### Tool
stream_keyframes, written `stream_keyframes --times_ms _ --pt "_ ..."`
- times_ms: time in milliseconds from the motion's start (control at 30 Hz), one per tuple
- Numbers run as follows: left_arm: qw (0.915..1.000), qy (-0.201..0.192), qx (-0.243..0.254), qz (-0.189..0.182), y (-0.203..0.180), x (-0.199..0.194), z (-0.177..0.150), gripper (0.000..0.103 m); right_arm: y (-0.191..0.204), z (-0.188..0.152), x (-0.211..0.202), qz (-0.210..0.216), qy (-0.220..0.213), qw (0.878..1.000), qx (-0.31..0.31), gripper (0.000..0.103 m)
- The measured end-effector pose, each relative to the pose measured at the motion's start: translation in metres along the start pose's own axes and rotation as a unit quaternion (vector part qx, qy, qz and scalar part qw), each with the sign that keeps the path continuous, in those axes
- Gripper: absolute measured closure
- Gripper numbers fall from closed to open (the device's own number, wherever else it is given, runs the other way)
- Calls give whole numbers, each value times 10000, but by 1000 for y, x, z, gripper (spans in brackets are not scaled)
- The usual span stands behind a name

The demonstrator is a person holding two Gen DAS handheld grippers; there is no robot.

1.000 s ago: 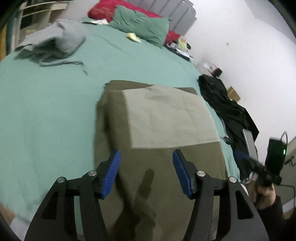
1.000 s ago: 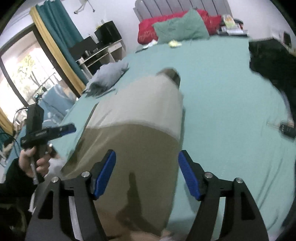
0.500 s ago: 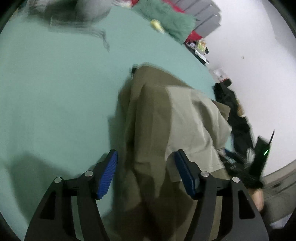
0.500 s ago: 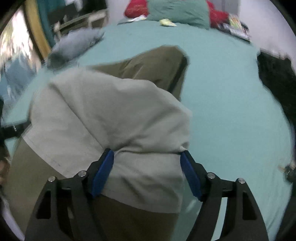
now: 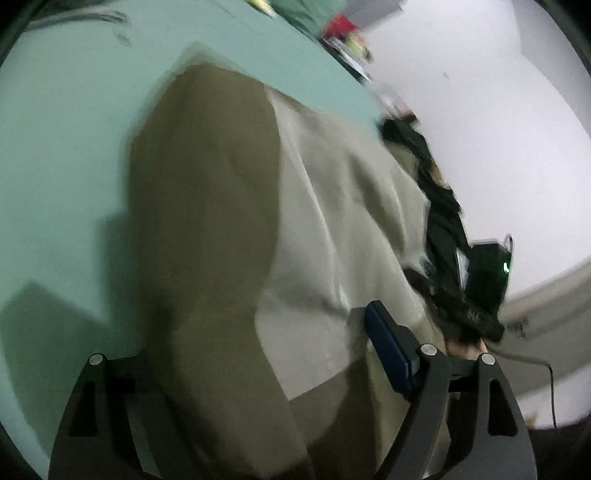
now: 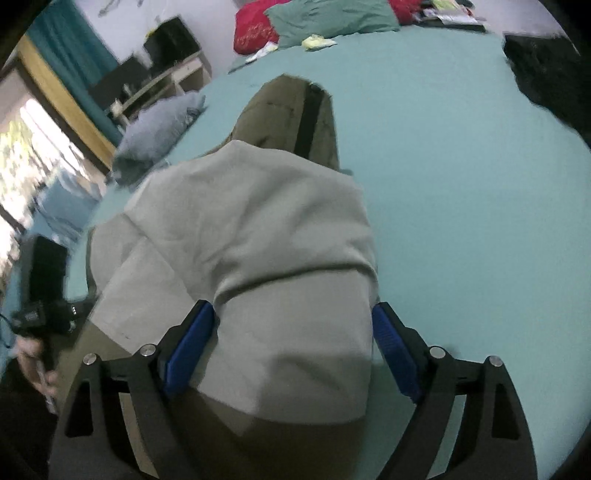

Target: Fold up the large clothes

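An olive-brown garment (image 5: 207,206) with a pale grey-beige panel (image 5: 332,236) lies on the teal bed sheet (image 5: 66,140). It bulges up between the fingers of both grippers. My left gripper (image 5: 258,354) is open, its jaws astride the garment's left side; the cloth hides the left pad. My right gripper (image 6: 291,343) is open, its blue pads (image 6: 395,354) on either side of the pale panel (image 6: 258,236) at the garment's right side. The olive part (image 6: 291,110) stretches away behind it.
A black garment (image 5: 439,206) lies at the bed's right edge, also in the right wrist view (image 6: 546,70). A grey-blue hoodie (image 6: 155,129) lies far left. Red and green pillows (image 6: 325,18) sit at the headboard. A shelf and teal curtain stand left.
Both grippers have dropped from above the flat garment down onto it and pushed in. The cloth has bunched up between their open fingers.
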State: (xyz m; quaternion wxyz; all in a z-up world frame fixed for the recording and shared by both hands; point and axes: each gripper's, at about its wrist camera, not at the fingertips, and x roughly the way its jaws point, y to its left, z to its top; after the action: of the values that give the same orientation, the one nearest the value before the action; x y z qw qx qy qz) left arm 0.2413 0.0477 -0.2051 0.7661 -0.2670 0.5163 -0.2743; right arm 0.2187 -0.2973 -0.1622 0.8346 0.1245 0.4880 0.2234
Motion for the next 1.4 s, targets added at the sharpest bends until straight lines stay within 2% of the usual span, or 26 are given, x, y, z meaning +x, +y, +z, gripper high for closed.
stream_keyframes --times_ms 67,100,200,267,333,433,467,533,567,633,700,767,867,1033,1267,1400 --pt "9993 135 269 202 -11 10 -5 20 -4 -10 -14 136 -170 9996 165 16" --pt "9994 144 246 206 -12 10 -6 20 -11 -16 -20 292 -245 9988 299 16" --pt "9999 67 144 35 -8 8 -10 20 -27 -26 -15 867 -143 9937 695 16" --pt "9997 22 204 137 -12 10 -13 20 -33 -31 -5 1211 -31 9881 949 16" --pt "9998 -57 129 118 -14 11 -12 20 -26 -31 -1 1270 20 9886 806 14" --pt "9997 -168 132 92 -18 14 -11 21 -6 -28 10 1072 227 9929 456 13" --pt "9997 -170 169 78 -22 16 -12 26 -5 -29 11 1072 254 9930 429 13" --pt "9996 -214 171 2 -26 17 -13 50 -11 -31 12 1236 210 9906 542 20" --pt "9995 -236 218 -45 -30 17 -14 66 -13 -33 10 1319 155 9895 566 31" --pt "9984 -298 454 163 -42 17 -18 72 -13 -38 4 1387 25 9888 552 46" --pt "9964 -424 636 361 -55 12 -23 77 -1 -42 -11 1198 -220 9921 305 60" --pt "9959 -564 618 337 -61 5 -27 80 11 -41 -25 1118 -463 9926 89 67" --pt "9942 -849 600 266 -72 -13 -34 81 37 -39 -53 1044 -879 9903 -265 70" --pt "9875 -1408 689 193 -98 -55 -39 82 73 -28 -90 1095 -1324 9827 -691 71" --pt "9713 -2002 1141 585 -133 -127 -45 82 135 -14 -118 1058 -1850 9691 -1239 71" --pt "9619 -2264 1312 798 -136 -176 -47 82 161 -10 -118 1222 -2039 9613 -1392 71"
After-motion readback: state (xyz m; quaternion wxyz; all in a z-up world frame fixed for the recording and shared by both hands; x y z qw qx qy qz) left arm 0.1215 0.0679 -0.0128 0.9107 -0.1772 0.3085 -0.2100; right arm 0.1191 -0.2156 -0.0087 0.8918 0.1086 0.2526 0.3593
